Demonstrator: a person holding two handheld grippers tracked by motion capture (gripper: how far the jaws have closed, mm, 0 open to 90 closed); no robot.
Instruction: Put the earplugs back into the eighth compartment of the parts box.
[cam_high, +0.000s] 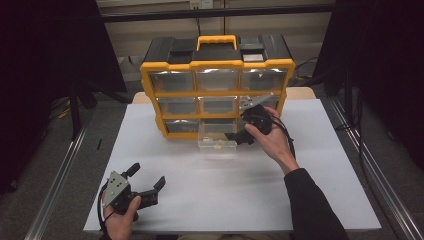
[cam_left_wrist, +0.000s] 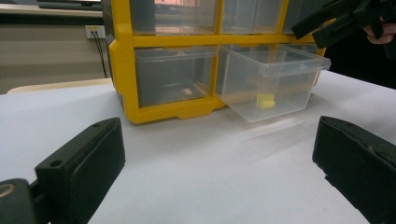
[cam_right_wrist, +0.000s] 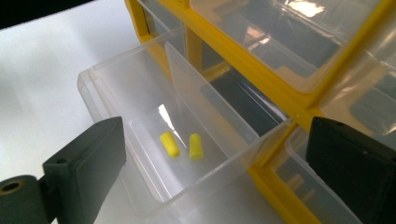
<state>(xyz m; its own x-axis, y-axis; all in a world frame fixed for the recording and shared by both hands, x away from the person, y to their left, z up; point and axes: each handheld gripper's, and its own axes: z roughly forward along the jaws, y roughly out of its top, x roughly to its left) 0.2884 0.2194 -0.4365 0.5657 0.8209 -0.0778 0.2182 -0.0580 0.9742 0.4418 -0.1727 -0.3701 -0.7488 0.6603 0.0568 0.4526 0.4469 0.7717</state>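
- The table (cam_high: 165, 150) is one big white sheet with loads of bare room in front and on both sides, so I've got plenty of space to swing about without bumping anything
- The yellow organizer (cam_high: 216, 95) sits at the far edge, middle of the table, nine clear drawers in a grid
- The bottom middle drawer (cam_high: 217, 141) is pulled out toward me, its front lip hanging over the table, and its thin clear walls are the edges I need to mind
- My right gripper (cam_right_wrist: 215, 163) hovers just above the drawer's right side, jaws spread wide and holding nothing
- My left gripper (cam_high: 146, 181) is parked low near the front left corner of the table, well apart from the organizer, jaws also spread and empty
- Two little yellow earplugs (cam_right_wrist: 182, 145) lie side by side on the drawer floor, close together but not quite touching as far as I can tell
- I'd say the job now is pushing the drawer back in: I'd bring the right gripper clear of the rim, put a jaw flat on the middle of the front wall, and push straight so it doesn't jam crooked in its slot
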